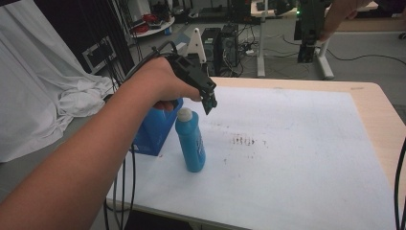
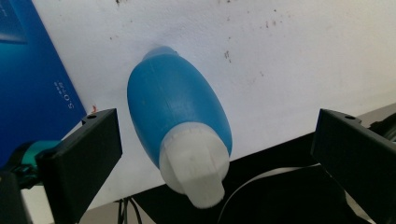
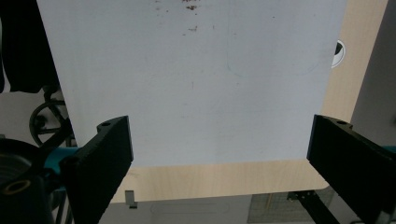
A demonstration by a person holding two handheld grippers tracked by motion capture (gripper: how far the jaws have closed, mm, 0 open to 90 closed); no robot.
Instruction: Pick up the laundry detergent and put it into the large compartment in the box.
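1. Upright near the left front of the table stands a blue bottle (image 1: pixel 190 142) with a rounded body and a white cap (image 1: pixel 186 114); in the left gripper view the bottle (image 2: pixel 175 105) is seen from above, cap (image 2: pixel 194 165) nearest the camera, between the two black jaws and touching neither.
2. Just behind and left of the bottle is a blue box (image 1: pixel 155 129), seemingly touching it or nearly so; the box (image 2: pixel 32 84) fills the left edge of the left gripper view. Both sit on a white sheet (image 1: pixel 287 153) marked with small dark specks, which covers most of the wooden table (image 1: pixel 383 115). White cloth (image 1: pixel 43 86) hangs at the far left.
3. Held by a hand (image 1: pixel 160 81) on a bare forearm, the left gripper (image 1: pixel 209 103) hovers just above the cap, tilted downward, jaws wide apart and empty.
4. Over the white sheet (image 3: pixel 196 79) and table edge (image 3: pixel 210 179), the right gripper (image 3: pixel 219 168) has its jaws wide apart, holding nothing.
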